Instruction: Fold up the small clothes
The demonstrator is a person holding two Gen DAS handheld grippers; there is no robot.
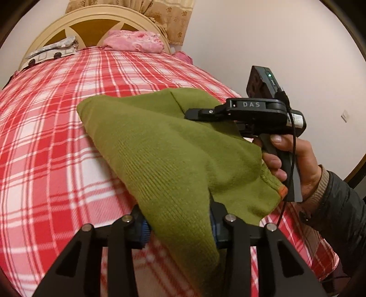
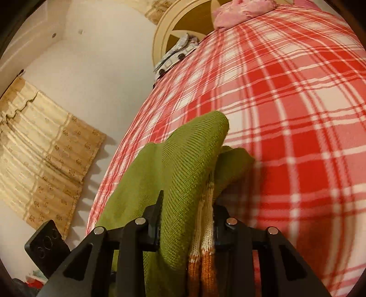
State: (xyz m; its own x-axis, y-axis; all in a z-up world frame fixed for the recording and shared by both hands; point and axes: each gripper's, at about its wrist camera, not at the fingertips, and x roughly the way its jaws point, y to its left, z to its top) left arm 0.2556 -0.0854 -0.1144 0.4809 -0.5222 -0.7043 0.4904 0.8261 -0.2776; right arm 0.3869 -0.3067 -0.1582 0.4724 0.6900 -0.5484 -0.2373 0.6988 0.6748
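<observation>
A small green knitted garment (image 1: 160, 146) with a cream and orange striped trim (image 2: 204, 246) hangs lifted above the red plaid bedspread (image 1: 57, 137). In the left wrist view my left gripper (image 1: 178, 225) is shut on one bunched edge of it, the cloth running between the blue-padded fingers (image 1: 144, 230). My right gripper (image 1: 194, 114), held by a hand (image 1: 295, 160), bites into the far part of the garment. The right wrist view shows that gripper (image 2: 187, 219) shut on a thick green fold and the striped trim.
A pink bundle of cloth (image 1: 135, 41) and a grey printed item (image 1: 52, 51) lie by the cream headboard (image 1: 96, 20). Beige curtains (image 2: 45, 146) hang on the wall beside the bed. A dark sleeve (image 1: 338, 212) reaches in from the right.
</observation>
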